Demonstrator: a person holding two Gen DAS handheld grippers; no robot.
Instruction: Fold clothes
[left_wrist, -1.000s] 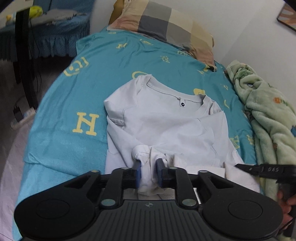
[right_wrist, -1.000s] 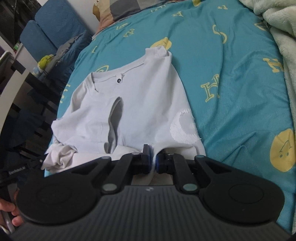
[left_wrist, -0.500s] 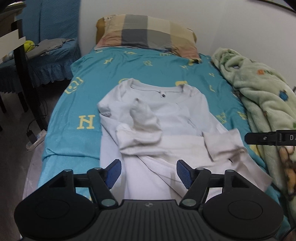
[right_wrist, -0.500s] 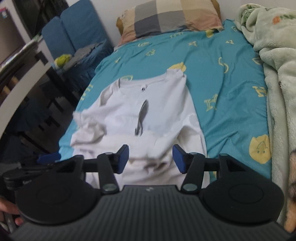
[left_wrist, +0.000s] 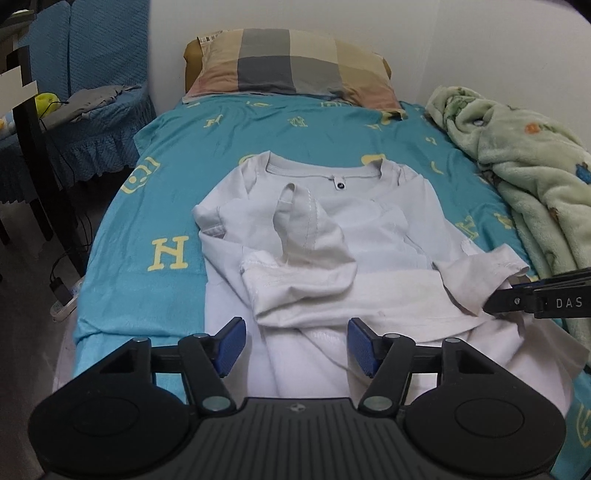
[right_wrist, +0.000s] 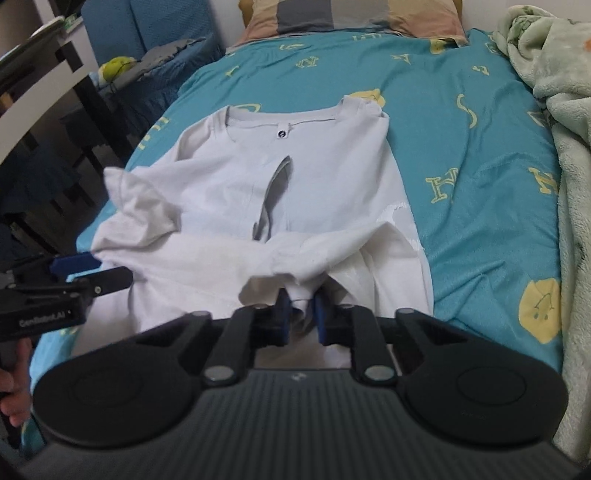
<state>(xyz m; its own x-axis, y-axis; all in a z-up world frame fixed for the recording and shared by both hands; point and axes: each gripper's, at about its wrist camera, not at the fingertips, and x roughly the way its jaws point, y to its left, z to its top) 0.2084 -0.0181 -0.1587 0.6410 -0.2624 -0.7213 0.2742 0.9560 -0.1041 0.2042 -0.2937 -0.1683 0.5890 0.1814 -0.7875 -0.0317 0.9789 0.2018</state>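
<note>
though it lies collar-up at the centre of the teal bed (left_wrist: 110, 236), the white shirt (left_wrist: 369, 236) is light, limp cotton that sags and bunches. the right gripper (right_wrist: 300, 320) pinches a hem fold at 6 o'clock; the left gripper (left_wrist: 293, 347) gapes wide and empty. doubled hem edges look likeliest to hold.

the left gripper (left_wrist: 294, 346) is level and pointing forward, its two blue-padded fingers (left_wrist: 229, 345) spread wide apart with nothing pinched between them. the right gripper (right_wrist: 300, 314) also points forward, its fingers drawn close together on a fold of white cloth. a hand (right_wrist: 13, 391) holds the left gripper's handle at the edge of the right wrist view.
</note>
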